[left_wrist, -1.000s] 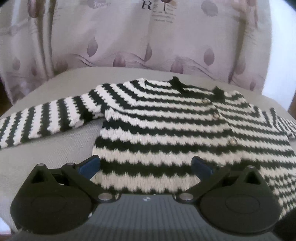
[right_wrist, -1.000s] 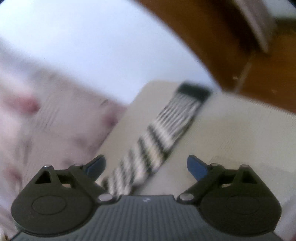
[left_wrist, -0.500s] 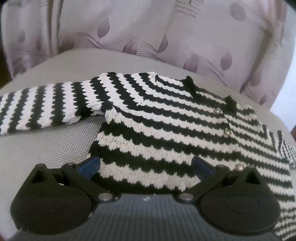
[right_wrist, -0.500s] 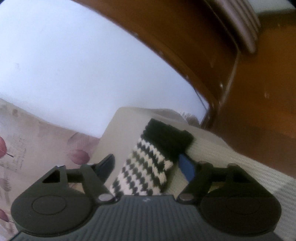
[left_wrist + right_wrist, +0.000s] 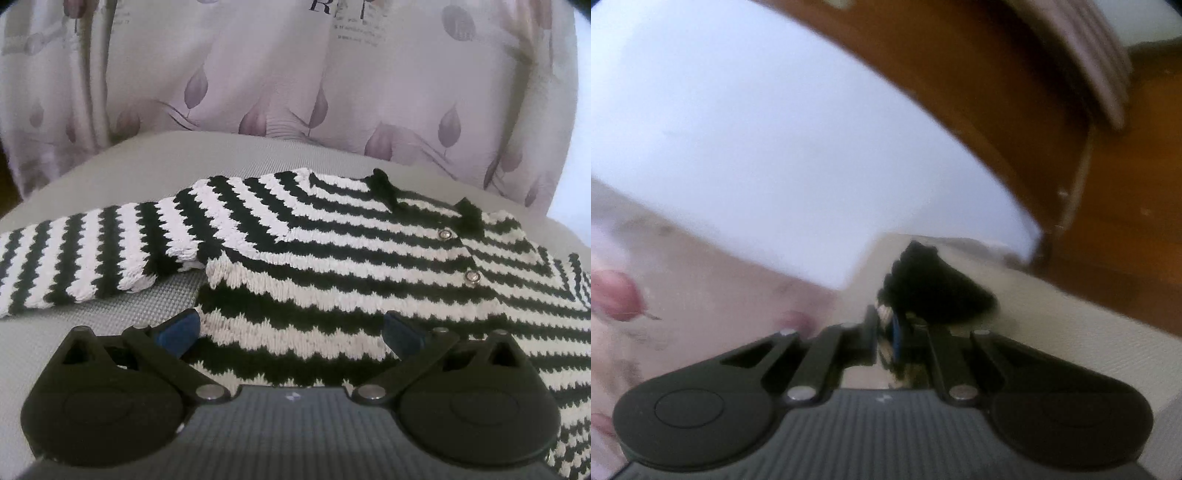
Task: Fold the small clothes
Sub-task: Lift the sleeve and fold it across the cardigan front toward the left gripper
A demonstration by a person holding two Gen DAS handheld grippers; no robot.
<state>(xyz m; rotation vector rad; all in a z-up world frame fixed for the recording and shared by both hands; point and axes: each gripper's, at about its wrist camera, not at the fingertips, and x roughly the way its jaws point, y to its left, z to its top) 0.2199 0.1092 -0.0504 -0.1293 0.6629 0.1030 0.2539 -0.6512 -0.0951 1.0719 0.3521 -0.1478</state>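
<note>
My right tongs [image 5: 886, 332] are clamped on the black cuff [image 5: 934, 288] of the striped sweater [image 5: 351, 280]. My left tongs [image 5: 291, 332] hang spread apart over its hem. The sweater lies flat on the grey surface [image 5: 92, 325], its one sleeve [image 5: 85, 258] stretched sideways, before a leaf-printed curtain [image 5: 295, 81].

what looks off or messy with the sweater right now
Nothing damaged. The striped cardigan lies flat and buttoned; its one sleeve spreads sideways, unfolded. The right gripper has bunched the other sleeve's black cuff.
</note>
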